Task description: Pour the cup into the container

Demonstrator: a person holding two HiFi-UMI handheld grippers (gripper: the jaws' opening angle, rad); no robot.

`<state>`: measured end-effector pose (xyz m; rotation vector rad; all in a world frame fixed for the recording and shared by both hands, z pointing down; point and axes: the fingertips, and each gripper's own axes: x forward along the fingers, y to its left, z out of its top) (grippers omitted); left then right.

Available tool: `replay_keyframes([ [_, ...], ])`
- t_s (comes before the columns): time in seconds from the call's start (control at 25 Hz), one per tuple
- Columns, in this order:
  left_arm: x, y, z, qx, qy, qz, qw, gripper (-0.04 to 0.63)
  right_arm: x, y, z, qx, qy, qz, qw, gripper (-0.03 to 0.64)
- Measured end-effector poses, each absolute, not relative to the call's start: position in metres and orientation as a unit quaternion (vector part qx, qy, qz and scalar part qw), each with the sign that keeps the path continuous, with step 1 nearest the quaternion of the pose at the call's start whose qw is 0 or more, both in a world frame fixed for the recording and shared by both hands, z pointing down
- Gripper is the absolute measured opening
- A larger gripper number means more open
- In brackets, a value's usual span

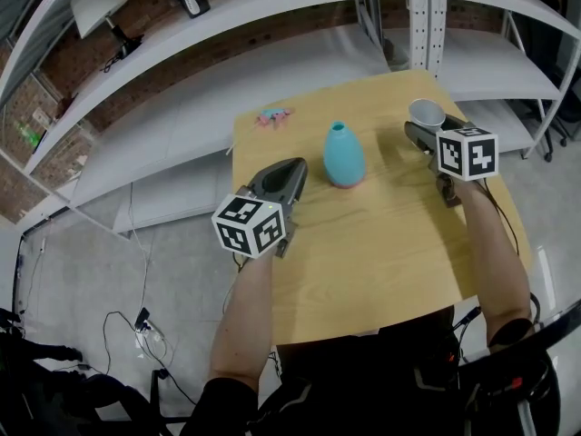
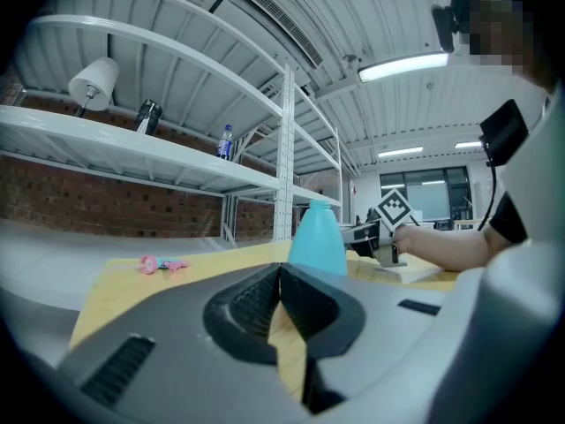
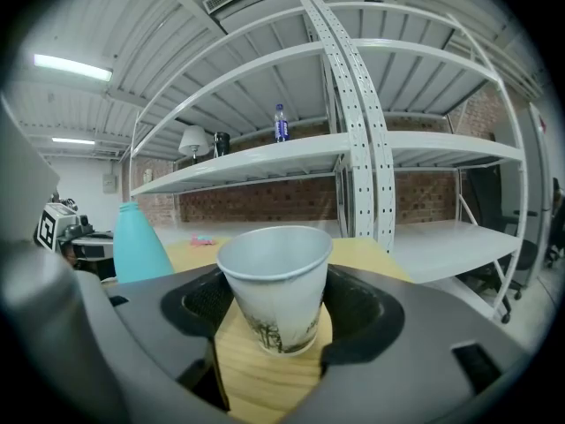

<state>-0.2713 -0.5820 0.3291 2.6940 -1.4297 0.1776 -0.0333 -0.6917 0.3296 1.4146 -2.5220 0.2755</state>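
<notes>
While the paper cup (image 3: 275,290) stands upright on the wooden tabletop (image 1: 363,262) near its far right corner, nothing has been poured yet. The task looks to be at its opening step. The right tool (image 3: 281,312) has its jaws wide around the cup, one on each side and apparently pressing its walls just under the rim, though the base rests on the wood. The teal, bottle-shaped container (image 1: 344,153) stands upright mid-tabletop, well apart from the cup, its narrow neck uncovered. The left tool (image 2: 281,272) sits near the container with its jaws together on nothing.

Still to do, as I judge it, are the lift, the carry across to the neck and the tilt. Whether the cup holds anything cannot be made out.

As for writing, little can be read. The cup bears a dark printed band near its base — tree-like shapes, no legible words. Each tool's cube shows only black-and-white square markers. A small bottle (image 3: 280,122) on the shelf has a label too small to read.
</notes>
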Motion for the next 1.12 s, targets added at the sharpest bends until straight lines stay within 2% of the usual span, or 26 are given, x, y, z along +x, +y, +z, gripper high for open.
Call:
replay_keyframes([
  [0.48, -0.271, -0.581, 0.329, 0.881, -0.467, 0.058, 0.043, 0.002, -0.078, -0.65, 0.259, 0.427, -0.891, -0.016, 0.153, 0.324],
  [1.12, -0.267, -0.58, 0.329, 0.885, -0.46, 0.058, 0.043, 0.002, -0.131, -0.626, 0.227, 0.397, -0.849, -0.206, 0.28, 0.318],
])
